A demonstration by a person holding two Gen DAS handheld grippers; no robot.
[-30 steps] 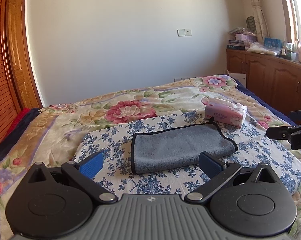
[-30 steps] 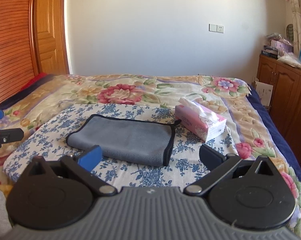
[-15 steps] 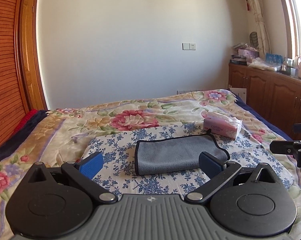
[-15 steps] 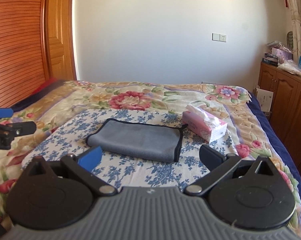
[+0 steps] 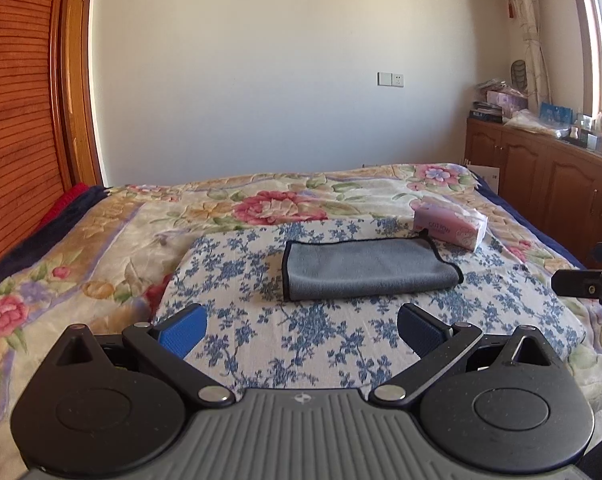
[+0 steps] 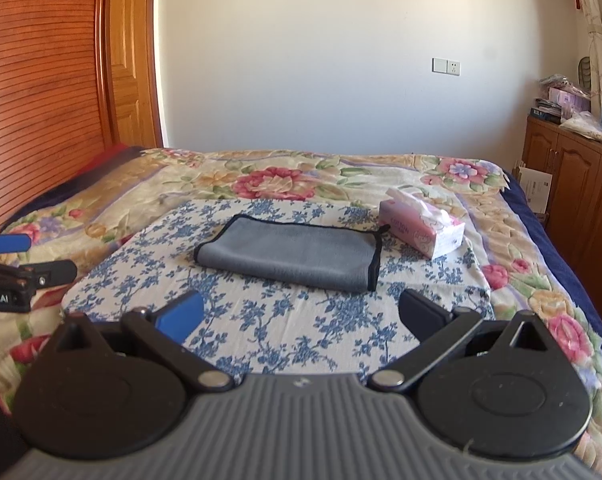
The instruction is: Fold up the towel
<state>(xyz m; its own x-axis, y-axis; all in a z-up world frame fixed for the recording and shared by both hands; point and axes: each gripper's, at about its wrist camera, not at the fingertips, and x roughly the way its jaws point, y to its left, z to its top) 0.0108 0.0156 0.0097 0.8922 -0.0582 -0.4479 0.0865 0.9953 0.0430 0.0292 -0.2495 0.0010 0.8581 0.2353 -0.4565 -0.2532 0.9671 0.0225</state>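
Here, line by line:
Towel: the grey towel [image 5: 367, 268] with black edging lies folded flat on the blue-flowered cloth [image 5: 301, 332]; in the right wrist view the towel [image 6: 289, 254] shows its black-edged end toward the tissue pack.
Blue-flowered cloth: spread over a raised pad on the bed [image 5: 113, 240], which carries a floral quilt with large pink blooms.
Left hand-held gripper: the left hand-held gripper [image 5: 301, 330] hangs above the near part of the cloth, fingers spread wide, nothing between them; well short of the towel. It also shows at the left edge of the right wrist view [image 6: 21, 256].
Right hand-held gripper: the right hand-held gripper [image 6: 301, 316] is likewise released and empty, above the near cloth, apart from the towel. Its tips show at the right edge of the left wrist view [image 5: 585, 272].
Tissue pack: a pink tissue pack [image 6: 423, 228] sits just beside the towel's far right corner; whether they touch I cannot tell.
Surroundings: wooden cabinets [image 5: 541, 184] at the right, a slatted wooden door [image 6: 33, 100] at the left.
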